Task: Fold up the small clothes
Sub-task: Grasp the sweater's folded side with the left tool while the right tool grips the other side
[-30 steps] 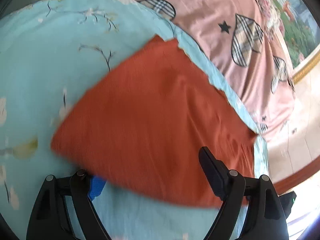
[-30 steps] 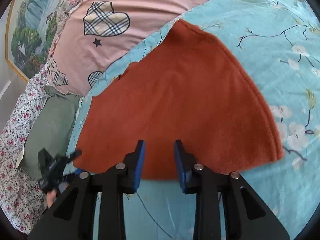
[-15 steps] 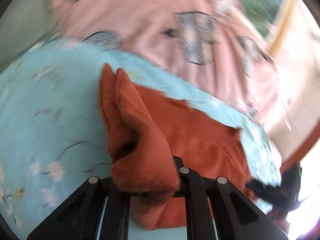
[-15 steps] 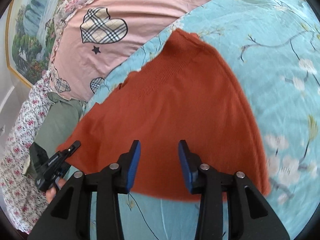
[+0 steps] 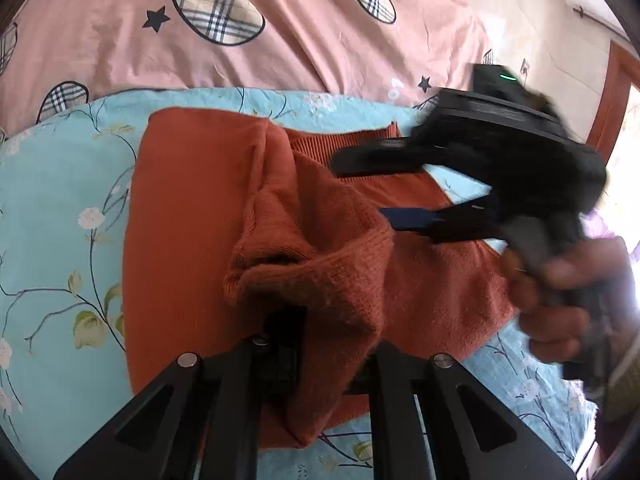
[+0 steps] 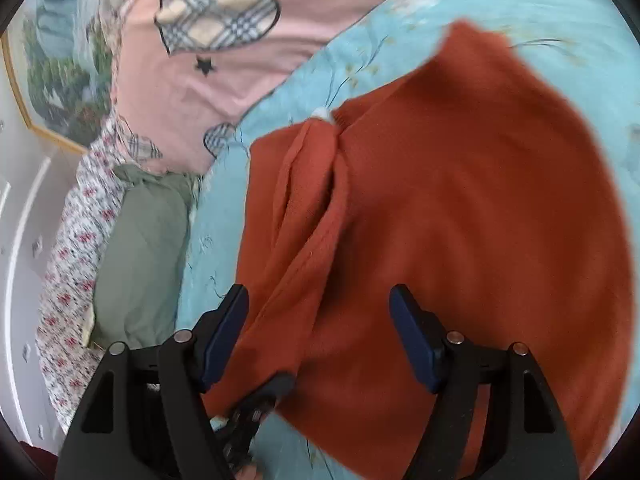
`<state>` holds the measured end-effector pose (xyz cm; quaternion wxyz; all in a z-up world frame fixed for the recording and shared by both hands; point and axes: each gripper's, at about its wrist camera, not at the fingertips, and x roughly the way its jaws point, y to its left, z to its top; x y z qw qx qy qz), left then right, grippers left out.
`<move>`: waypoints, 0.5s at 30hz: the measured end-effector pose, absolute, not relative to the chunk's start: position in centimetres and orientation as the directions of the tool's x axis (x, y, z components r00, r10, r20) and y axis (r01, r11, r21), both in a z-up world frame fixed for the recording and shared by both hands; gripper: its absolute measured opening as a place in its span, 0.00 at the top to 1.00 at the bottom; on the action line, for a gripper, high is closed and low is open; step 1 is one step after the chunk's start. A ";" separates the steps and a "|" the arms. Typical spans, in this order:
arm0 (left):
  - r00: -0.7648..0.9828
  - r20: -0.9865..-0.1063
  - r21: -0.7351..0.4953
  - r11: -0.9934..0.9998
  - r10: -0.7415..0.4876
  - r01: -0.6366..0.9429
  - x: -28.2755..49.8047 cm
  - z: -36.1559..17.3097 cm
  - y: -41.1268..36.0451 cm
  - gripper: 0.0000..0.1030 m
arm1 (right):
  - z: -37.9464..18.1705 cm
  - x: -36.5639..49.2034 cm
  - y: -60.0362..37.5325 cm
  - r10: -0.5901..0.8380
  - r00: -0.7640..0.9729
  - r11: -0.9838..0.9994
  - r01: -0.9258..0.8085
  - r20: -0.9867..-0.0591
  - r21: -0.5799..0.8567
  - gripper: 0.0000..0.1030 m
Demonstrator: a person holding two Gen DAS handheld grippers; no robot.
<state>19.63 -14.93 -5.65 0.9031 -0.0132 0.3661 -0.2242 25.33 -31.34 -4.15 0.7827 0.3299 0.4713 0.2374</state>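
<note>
An orange knit garment [image 5: 180, 240] lies on a teal flowered bedspread [image 5: 60, 200]. My left gripper [image 5: 316, 356] is shut on a bunched edge of it, and the lifted fold drapes over the fingertips and hides them. My right gripper [image 5: 360, 186], held by a hand [image 5: 560, 304], comes in from the right, low over the garment's ribbed edge. In the right wrist view the right gripper [image 6: 320, 320] has its jaws opening, wide apart. The garment [image 6: 480, 220] lies beneath and between them, and the blue pads [image 6: 412, 336] do not press on it. The left gripper [image 6: 260, 396] shows at the bottom, holding the raised fold.
A pink quilt with plaid hearts [image 5: 280, 32] lies beyond the bedspread. A green pillow [image 6: 140, 248] and a flowered cloth [image 6: 72, 248] sit at the left. A framed painting [image 6: 52, 72] hangs behind, and a wooden door frame [image 5: 608, 96] stands at the right.
My left gripper shut on the garment's edge and carried it up and across over the rest of the cloth. The right gripper moved in over the garment and its jaws widened.
</note>
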 end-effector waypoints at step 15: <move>0.655 -0.594 -0.049 0.834 -0.466 0.549 17.4 0.0 -21.4 0.90 | 2.5 28.1 -33.3 0.611 0.529 0.770 -0.223 -0.589 0.598 0.84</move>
